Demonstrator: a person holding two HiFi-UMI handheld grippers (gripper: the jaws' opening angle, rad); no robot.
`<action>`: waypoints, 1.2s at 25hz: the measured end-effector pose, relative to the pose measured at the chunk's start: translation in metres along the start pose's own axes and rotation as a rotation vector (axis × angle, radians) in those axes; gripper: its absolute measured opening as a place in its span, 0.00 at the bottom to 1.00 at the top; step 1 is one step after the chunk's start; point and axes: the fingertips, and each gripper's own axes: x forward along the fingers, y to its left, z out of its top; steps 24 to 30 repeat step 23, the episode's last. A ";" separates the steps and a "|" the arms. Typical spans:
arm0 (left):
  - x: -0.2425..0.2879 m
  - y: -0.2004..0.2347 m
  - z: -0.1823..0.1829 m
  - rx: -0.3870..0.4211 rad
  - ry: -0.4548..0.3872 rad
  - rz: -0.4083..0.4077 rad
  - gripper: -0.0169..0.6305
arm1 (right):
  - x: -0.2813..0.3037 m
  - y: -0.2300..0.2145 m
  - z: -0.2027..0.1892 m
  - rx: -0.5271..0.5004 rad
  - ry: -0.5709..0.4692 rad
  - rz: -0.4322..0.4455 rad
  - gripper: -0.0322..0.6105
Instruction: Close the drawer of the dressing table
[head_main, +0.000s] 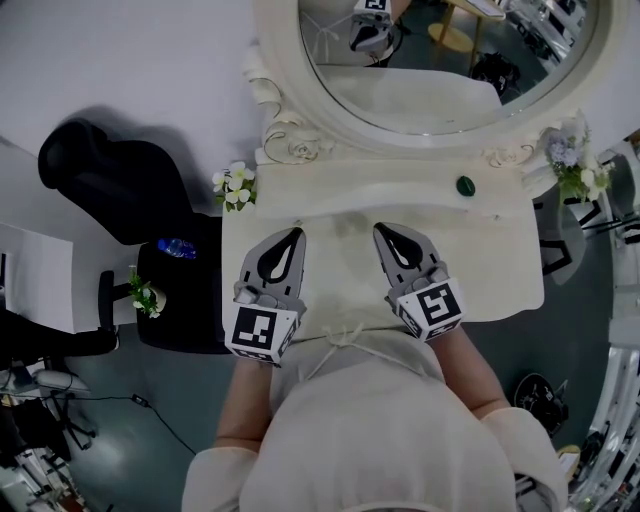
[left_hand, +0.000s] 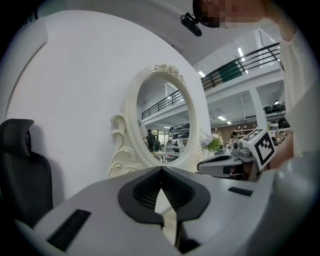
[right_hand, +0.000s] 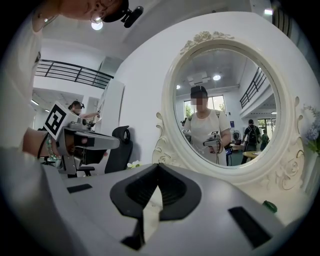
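The white dressing table (head_main: 500, 250) stands in front of me with its oval mirror (head_main: 440, 70) at the back. Its drawer shows in no view; the table top and the person's body cover the front. My left gripper (head_main: 297, 232) hovers over the left half of the table top, shut with nothing in it, pointing at the mirror. My right gripper (head_main: 380, 228) hovers beside it over the middle, also shut and empty. In the left gripper view the closed tips (left_hand: 161, 167) face the mirror frame (left_hand: 131, 150); in the right gripper view the closed tips (right_hand: 159, 165) face the mirror (right_hand: 225, 105).
A small green object (head_main: 466, 185) lies on the table near the mirror base. White flowers (head_main: 235, 186) sit at the left corner, another bunch (head_main: 575, 165) at the right. A black chair (head_main: 110, 180) and a low black stand with a blue bottle (head_main: 177, 246) are on the left.
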 end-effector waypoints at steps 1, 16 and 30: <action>0.000 0.000 -0.001 -0.005 -0.001 -0.003 0.05 | 0.000 0.000 0.000 0.002 0.000 -0.001 0.05; -0.004 0.005 -0.005 0.009 0.019 0.015 0.06 | -0.002 0.008 -0.002 -0.017 0.010 -0.019 0.05; -0.009 0.014 -0.008 -0.005 0.033 0.031 0.06 | -0.003 0.012 -0.002 -0.030 0.015 -0.022 0.05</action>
